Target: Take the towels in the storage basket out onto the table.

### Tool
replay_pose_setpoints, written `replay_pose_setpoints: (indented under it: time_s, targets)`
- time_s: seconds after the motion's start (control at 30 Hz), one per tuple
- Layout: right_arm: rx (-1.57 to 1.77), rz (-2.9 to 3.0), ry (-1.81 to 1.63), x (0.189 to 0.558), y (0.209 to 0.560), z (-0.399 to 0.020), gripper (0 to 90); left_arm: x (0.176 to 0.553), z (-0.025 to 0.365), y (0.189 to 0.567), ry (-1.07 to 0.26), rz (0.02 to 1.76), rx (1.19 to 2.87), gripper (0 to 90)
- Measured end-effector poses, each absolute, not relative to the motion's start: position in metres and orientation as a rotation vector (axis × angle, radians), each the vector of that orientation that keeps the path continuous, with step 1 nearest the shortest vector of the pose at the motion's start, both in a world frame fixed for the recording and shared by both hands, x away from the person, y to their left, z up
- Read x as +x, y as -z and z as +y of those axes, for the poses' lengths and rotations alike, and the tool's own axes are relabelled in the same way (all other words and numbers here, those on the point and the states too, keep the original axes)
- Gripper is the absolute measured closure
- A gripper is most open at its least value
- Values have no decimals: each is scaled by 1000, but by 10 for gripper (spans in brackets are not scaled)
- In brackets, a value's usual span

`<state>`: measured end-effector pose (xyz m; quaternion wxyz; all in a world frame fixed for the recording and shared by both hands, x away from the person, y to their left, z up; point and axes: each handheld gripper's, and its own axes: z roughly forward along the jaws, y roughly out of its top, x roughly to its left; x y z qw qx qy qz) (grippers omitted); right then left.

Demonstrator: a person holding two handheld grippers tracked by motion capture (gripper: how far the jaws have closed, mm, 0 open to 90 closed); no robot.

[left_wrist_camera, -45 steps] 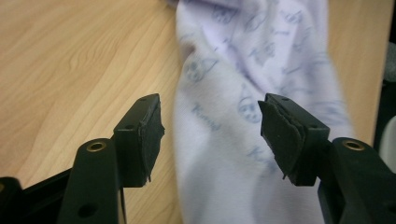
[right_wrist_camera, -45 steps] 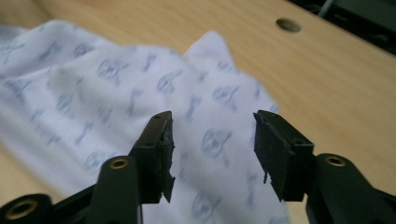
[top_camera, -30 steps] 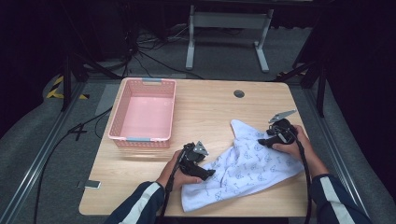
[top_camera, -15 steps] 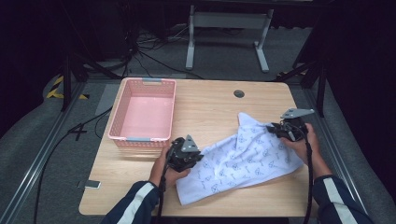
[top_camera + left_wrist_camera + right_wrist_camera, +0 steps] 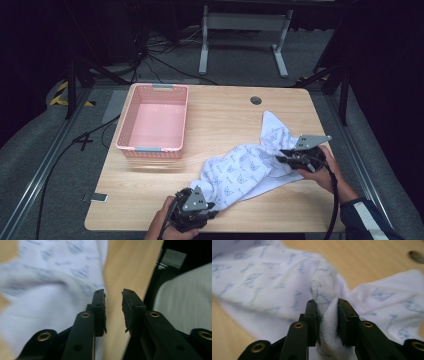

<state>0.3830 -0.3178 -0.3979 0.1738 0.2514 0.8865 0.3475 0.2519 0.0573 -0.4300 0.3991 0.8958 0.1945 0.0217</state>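
Note:
A white cloth with a small blue print lies stretched in a diagonal band across the wooden table. My right gripper holds its right part. In the right gripper view a bunched fold of the cloth is pinched between the pads of the right gripper, whose jaws have just been easing open slightly. My left gripper sits at the cloth's near-left end by the table's front edge. The jaws of the left gripper have just been opening, with bare wood between them and the cloth to their left.
A pink plastic basket stands empty at the table's back left. A round cable hole sits near the far edge. A small flat object lies at the table's near-left edge. The person's light clothing is just past the front edge.
The left gripper has moved back to the table's front edge. The right gripper shifted right, then toward the near side. The cloth, spread flatter before, is drawn into a longer band.

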Motion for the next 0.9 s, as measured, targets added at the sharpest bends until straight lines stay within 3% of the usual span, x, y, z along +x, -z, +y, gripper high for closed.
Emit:
replay_pose_setpoints:
  time_s: [0.17,0.33,0.4,0.47,0.7,0.83,0.87,0.9]
  targets:
    - [663,2633,-924,364,418,-309,684,250,53,433,-29,486,2285,620]
    - [680,2650,-936,355,423,-313,613,268,77,413,-183,562,2206,490]
    - [677,2630,-963,354,416,-316,503,283,88,408,-241,623,2173,445]
    - [664,2575,-1006,353,401,-322,461,303,94,411,-298,681,2207,403]
    - [795,2304,-1148,381,352,-355,460,345,79,441,-205,746,2287,362]
    - [955,2278,-995,435,369,-366,457,359,71,449,-178,750,2302,371]
    - [997,2290,-978,447,377,-368,458,361,70,450,-162,746,2316,411]
    - [1045,2313,-926,463,390,-368,460,363,69,452,-137,723,2336,561]
